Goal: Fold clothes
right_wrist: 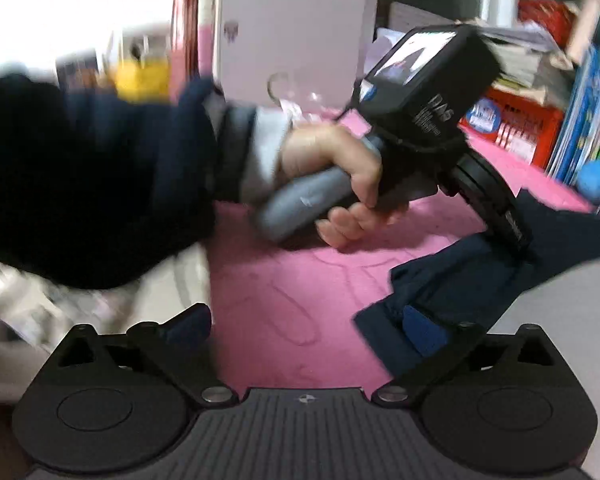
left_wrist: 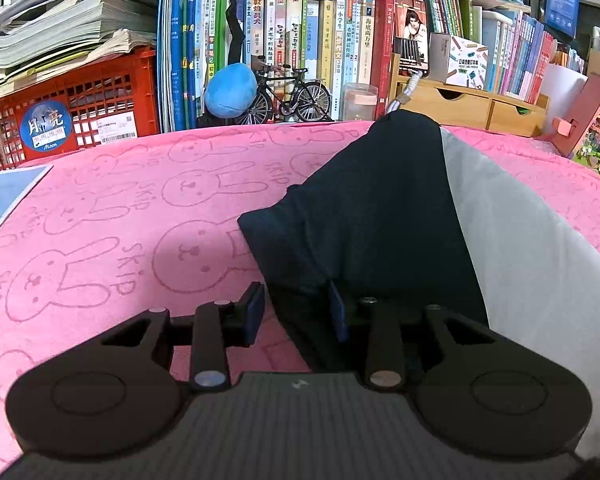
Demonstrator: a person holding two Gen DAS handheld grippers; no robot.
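Navy-and-grey garment (left_wrist: 380, 216): partly folded on the table's pink rabbit-print towel (left_wrist: 100, 208). Left gripper (left_wrist: 296, 312): jaws narrowly parted, navy fold between them, grip uncertain. Right gripper (right_wrist: 304, 324): jaws wide apart, empty, navy edge beside one pad.

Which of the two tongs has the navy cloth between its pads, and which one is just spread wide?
The left tongs have the navy cloth between them; the right tongs stand spread wide over the pink towel.

Navy-and-grey garment (left_wrist: 380, 208); pink towel (left_wrist: 120, 208) (bunny-printed).
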